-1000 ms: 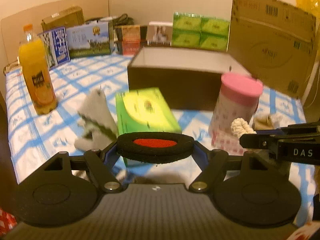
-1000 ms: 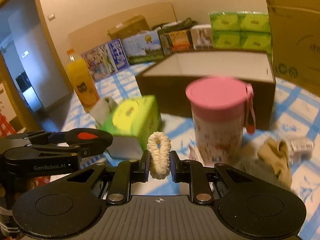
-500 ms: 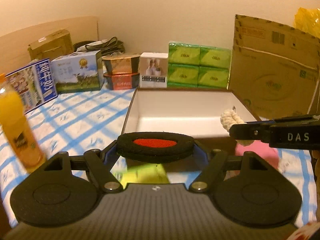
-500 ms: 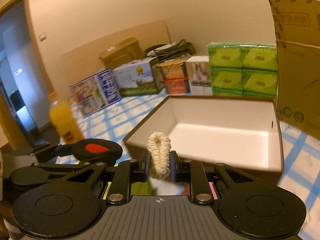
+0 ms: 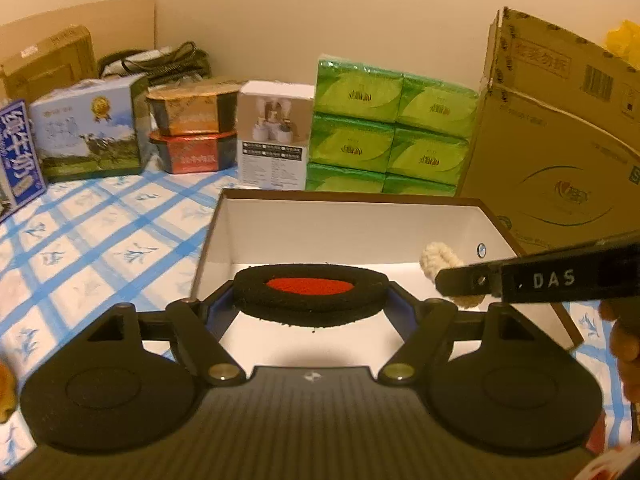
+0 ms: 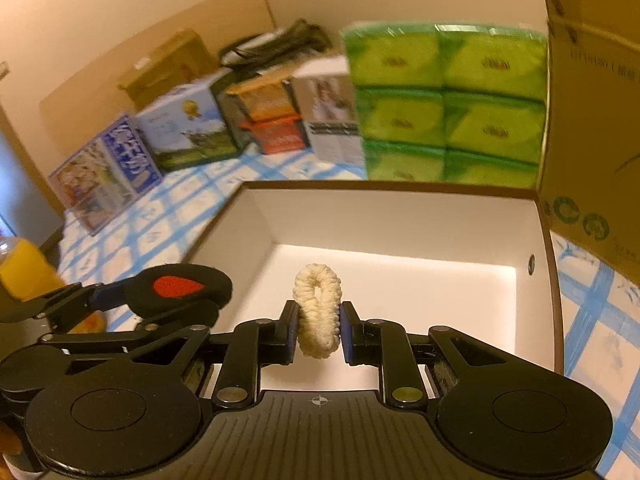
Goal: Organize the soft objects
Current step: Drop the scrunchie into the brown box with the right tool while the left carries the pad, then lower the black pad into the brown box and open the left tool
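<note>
Right hand-held gripper (image 6: 319, 330), clamped on cream scrunchie (image 6: 318, 314), now over white box (image 6: 400, 208), clear of pink cup. Left hand-held gripper (image 5: 310, 298) alongside, gripping black pad (image 5: 310, 294); both look ready to drop.

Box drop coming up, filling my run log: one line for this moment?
left gripper: holds black pad | right gripper: holds scrunchie | both over box

right gripper (image 6: 319, 330) clamps cream scrunchie (image 6: 318, 316) | above white box (image 6: 536, 240)
</note>
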`<state>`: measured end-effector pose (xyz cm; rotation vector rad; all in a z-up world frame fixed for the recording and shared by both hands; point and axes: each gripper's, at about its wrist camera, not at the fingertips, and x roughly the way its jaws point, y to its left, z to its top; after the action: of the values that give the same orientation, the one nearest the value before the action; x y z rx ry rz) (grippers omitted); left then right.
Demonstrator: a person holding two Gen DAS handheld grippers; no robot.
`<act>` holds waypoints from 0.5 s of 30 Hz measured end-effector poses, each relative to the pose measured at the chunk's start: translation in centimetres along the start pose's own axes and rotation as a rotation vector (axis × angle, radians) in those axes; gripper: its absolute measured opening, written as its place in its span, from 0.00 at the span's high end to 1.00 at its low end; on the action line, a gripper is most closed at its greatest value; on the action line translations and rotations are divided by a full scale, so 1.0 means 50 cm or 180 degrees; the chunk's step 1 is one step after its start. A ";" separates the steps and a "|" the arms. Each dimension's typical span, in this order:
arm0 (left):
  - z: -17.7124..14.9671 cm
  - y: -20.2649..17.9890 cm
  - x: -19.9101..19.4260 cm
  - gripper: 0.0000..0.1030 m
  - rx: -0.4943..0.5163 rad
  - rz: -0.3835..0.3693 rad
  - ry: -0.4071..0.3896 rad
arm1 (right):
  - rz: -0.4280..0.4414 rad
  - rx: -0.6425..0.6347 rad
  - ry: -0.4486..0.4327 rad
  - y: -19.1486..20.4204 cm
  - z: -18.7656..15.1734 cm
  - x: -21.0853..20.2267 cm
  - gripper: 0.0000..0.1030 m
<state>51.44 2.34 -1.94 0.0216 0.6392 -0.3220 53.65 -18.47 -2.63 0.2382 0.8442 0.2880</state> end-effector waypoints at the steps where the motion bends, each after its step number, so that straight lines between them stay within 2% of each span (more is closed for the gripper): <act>1: 0.005 0.002 0.015 0.24 -0.0014 -0.0024 0.0019 | -0.0011 0.0036 0.0024 -0.008 0.004 0.009 0.80; 2: 0.008 0.003 0.026 0.24 -0.0036 -0.0052 0.0035 | -0.0013 0.0085 0.0055 -0.018 0.007 0.020 0.79; 4: 0.014 0.008 0.052 0.23 -0.0088 -0.0125 0.0075 | 0.0025 0.0166 0.0130 -0.035 0.011 0.038 0.72; 5: 0.016 0.010 0.063 0.22 -0.0108 -0.0137 0.0097 | 0.0037 0.0210 0.0167 -0.045 0.014 0.047 0.61; 6: 0.017 0.011 0.076 0.20 -0.0125 -0.0123 0.0125 | 0.0049 0.0281 0.0196 -0.055 0.016 0.054 0.54; 8: 0.016 0.012 0.098 0.20 -0.0140 -0.0112 0.0203 | 0.0093 0.0374 0.0209 -0.066 0.017 0.058 0.50; 15: 0.006 0.025 0.130 0.19 -0.0235 0.0000 0.0383 | 0.0068 0.0424 0.0161 -0.083 0.014 0.044 0.48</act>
<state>56.88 1.61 -5.63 -0.0301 0.7702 -0.2985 56.20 -21.65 -5.03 0.3657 0.9125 0.2588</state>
